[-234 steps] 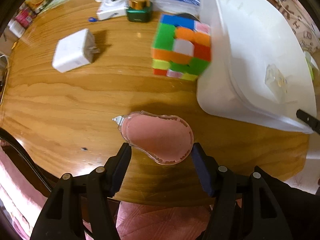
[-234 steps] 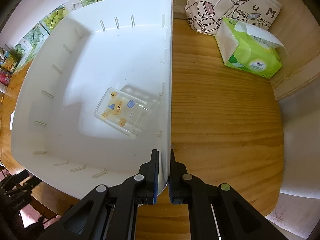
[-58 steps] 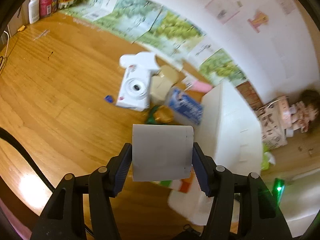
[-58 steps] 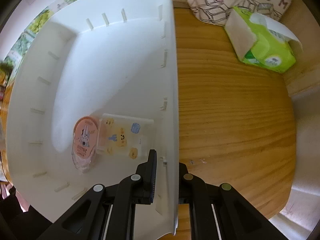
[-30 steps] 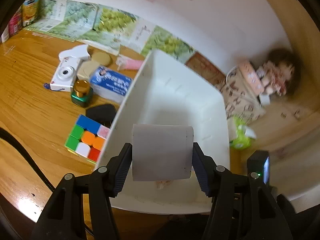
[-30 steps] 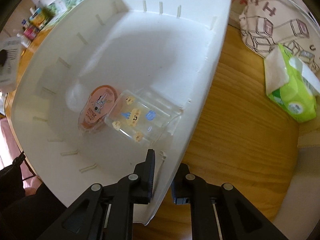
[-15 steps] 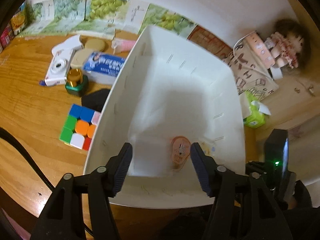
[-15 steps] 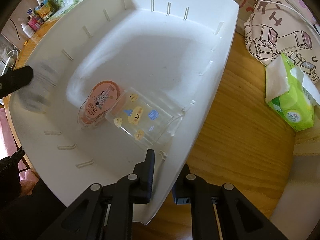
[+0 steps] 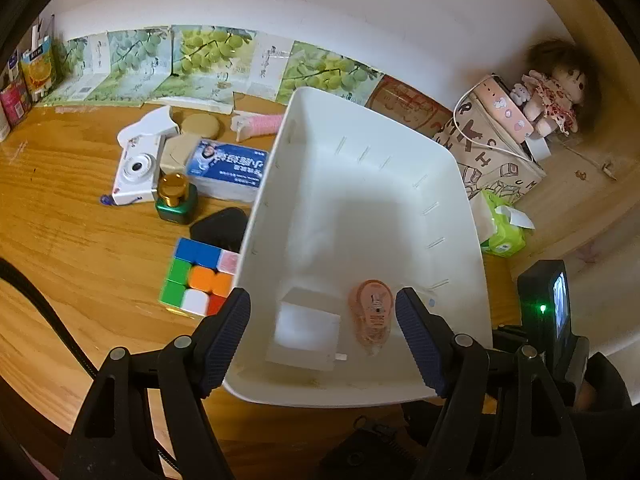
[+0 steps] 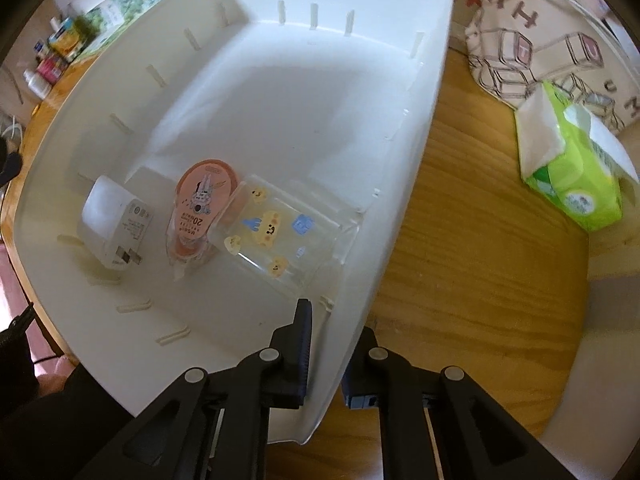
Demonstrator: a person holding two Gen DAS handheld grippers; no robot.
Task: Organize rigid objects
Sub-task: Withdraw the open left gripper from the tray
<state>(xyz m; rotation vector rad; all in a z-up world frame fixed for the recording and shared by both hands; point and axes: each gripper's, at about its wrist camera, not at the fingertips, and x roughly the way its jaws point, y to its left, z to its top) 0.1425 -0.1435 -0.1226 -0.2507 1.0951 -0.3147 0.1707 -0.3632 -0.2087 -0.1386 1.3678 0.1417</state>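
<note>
Left wrist view: left gripper (image 9: pixel 322 312) hanging over the near end of the white bin (image 9: pixel 460 216), jaws just been opening and now spread wide with nothing pressed between the pads. White charger (image 9: pixel 306 334) a second ago clamped in those jaws, now lying on the bin floor below them, slightly blurred, beside the pink correction tape (image 9: pixel 373 312). Dropped in, then; third item delivered.

Right wrist view: right gripper (image 10: pixel 325 354) pinched nearly closed on the bin's near right wall, one finger inside, one outside, steadying the container as in the earlier frames. Charger (image 10: pixel 114 220) on its side with prongs toward the near wall, touching or just beside the correction tape (image 10: pixel 198 208), itself leaning against the clear sticker-covered case (image 10: pixel 276 228). All three clustered at the near end; far half of the bin bare.

Outside the bin, on the wooden table (image 9: pixel 72 248): Rubik's cube (image 9: pixel 198 276) just beside the left wall, black object (image 9: pixel 218 226) behind it, green bottle with gold cap (image 9: pixel 174 198), white camera (image 9: pixel 134 172), blue-and-white box (image 9: pixel 230 168).

Judgement: release done, left gripper free for the next pickup, cube likely the nearest candidate. Several rigid items remaining, so task well short of finished.
</note>
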